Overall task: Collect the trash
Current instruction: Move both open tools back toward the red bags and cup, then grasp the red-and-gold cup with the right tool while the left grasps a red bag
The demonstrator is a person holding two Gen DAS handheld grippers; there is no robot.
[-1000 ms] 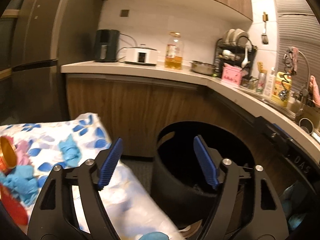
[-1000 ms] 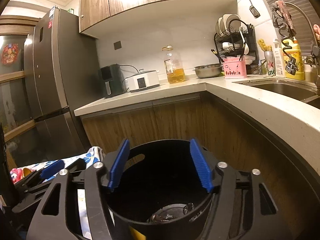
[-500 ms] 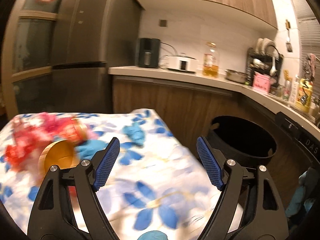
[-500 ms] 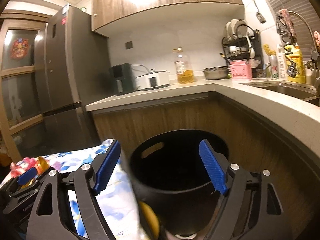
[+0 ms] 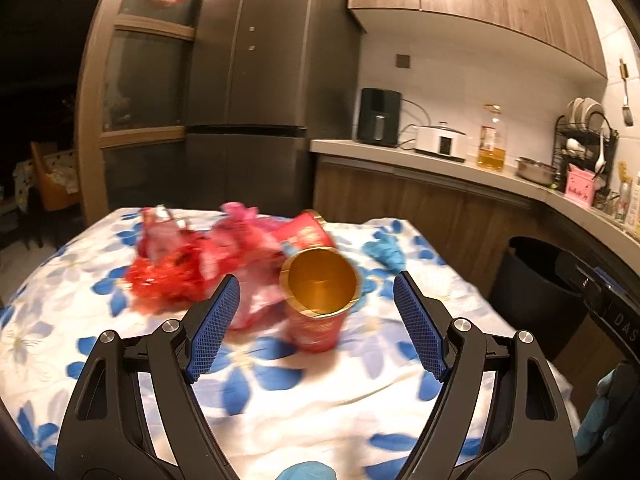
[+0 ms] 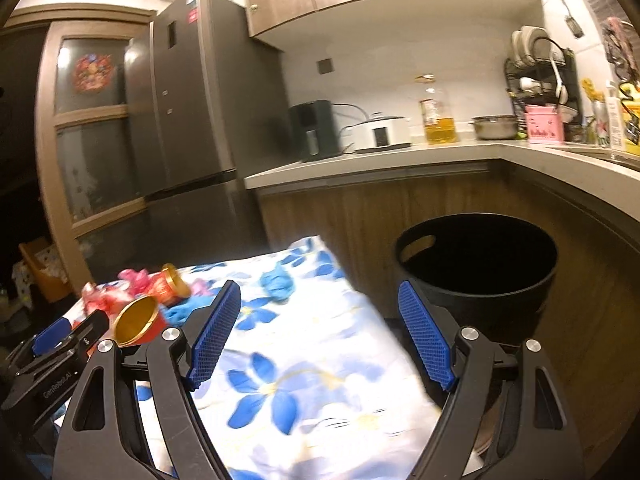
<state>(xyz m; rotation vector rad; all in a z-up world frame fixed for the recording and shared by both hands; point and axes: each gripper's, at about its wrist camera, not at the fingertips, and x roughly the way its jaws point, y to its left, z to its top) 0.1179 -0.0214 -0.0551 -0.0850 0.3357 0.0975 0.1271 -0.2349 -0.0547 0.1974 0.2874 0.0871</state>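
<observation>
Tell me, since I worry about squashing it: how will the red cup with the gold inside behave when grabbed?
The red cup looks thin-walled and empty, so probably light and easily crushed by a firm squeeze. It seems tipped with its mouth toward the left claw, so a nudge could roll it across the flowered cloth. Its glossy side may be slippery.

Bare flowered tablecloth (image 5: 320, 400) lies open before my left claw (image 5: 316, 320); the gold-mouthed red paper cup (image 5: 318, 300) and crumpled red wrappers (image 5: 180, 272) block beyond.
</observation>
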